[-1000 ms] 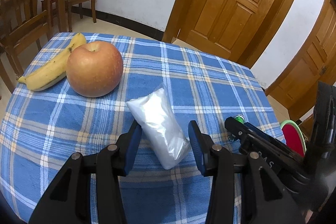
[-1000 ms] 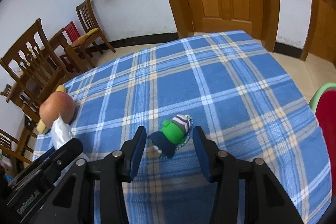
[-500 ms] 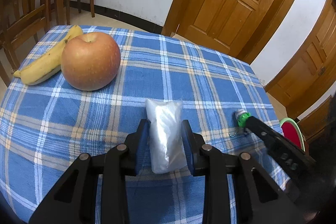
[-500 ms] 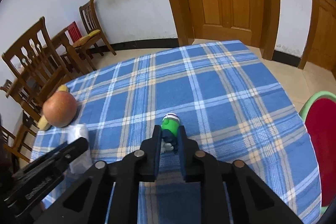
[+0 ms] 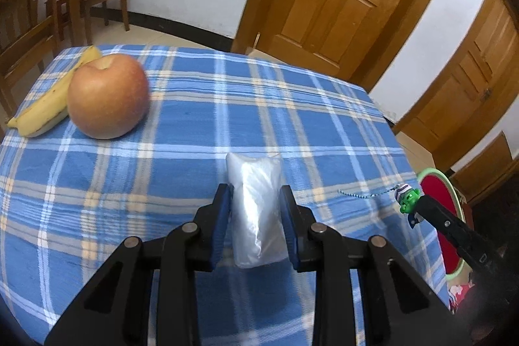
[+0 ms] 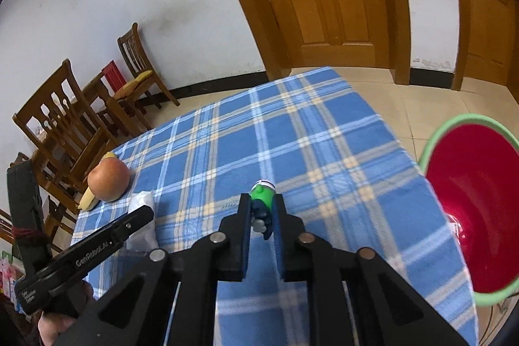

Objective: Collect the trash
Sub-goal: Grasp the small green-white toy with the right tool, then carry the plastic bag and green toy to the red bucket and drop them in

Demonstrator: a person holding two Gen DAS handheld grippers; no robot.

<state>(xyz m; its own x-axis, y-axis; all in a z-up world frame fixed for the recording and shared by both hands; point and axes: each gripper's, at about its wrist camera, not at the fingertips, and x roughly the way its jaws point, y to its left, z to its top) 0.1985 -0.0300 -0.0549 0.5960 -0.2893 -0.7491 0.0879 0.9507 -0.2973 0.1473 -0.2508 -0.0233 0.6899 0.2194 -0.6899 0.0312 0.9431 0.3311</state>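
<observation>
Beside the counter's [image 6: 324,132] right edge stands a red bin [image 6: 470,203], just right of the right claw [image 6: 261,209], whose jaws have just been closing and now clamp a small green figure [image 6: 262,196], lifted clear. Left claw [image 5: 254,209] grips a clear plastic packet [image 5: 254,209], long axis pointing away, low over the cloth. Right hand judged nearer the bin.

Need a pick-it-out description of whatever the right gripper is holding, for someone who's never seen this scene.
On the table with the blue plaid cloth, look to the side nearest the red bin with the green rim. The right gripper is shut on a small green figure with a striped cap and trailing bead chain, unlike the clear plastic packet beside it.
</observation>
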